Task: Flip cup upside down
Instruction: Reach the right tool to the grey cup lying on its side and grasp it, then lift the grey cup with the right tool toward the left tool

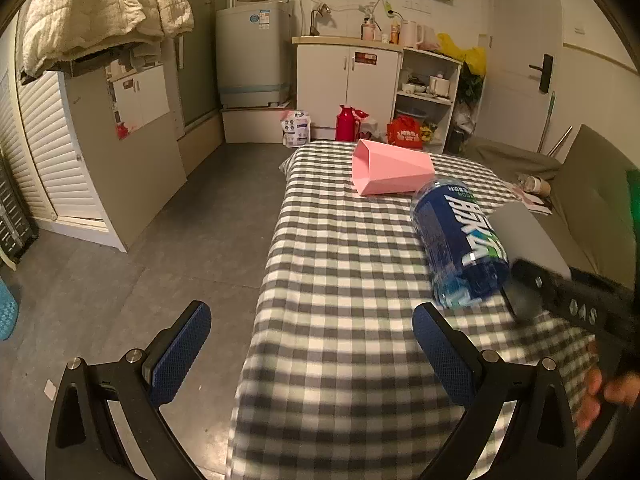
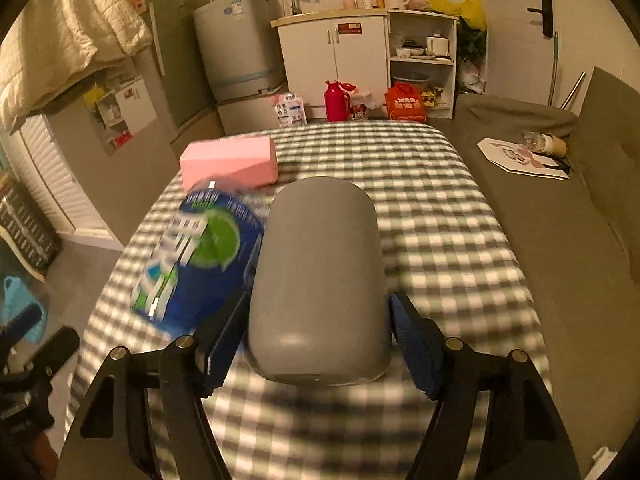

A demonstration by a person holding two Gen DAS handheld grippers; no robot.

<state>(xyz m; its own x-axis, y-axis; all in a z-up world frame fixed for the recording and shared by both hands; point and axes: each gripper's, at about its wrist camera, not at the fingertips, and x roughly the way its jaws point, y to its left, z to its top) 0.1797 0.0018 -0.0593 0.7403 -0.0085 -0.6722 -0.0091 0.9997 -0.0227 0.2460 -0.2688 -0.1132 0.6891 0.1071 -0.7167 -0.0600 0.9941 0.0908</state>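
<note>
The grey cup (image 2: 316, 280) lies between the blue fingers of my right gripper (image 2: 320, 340), which is shut on it near its rim, above the checked tablecloth (image 2: 420, 208). The cup's rounded closed end points away from the camera. In the left wrist view the cup (image 1: 528, 236) shows at the right, partly hidden behind a blue water bottle (image 1: 460, 240), with the right gripper's black body (image 1: 568, 300) beside it. My left gripper (image 1: 312, 352) is open and empty over the table's near left edge.
The blue-labelled water bottle (image 2: 196, 256) is tilted and blurred just left of the cup. A pink box (image 2: 230, 164) lies on its side farther back on the table. A grey sofa (image 2: 560, 220) runs along the right. Bare floor (image 1: 180, 220) lies to the left.
</note>
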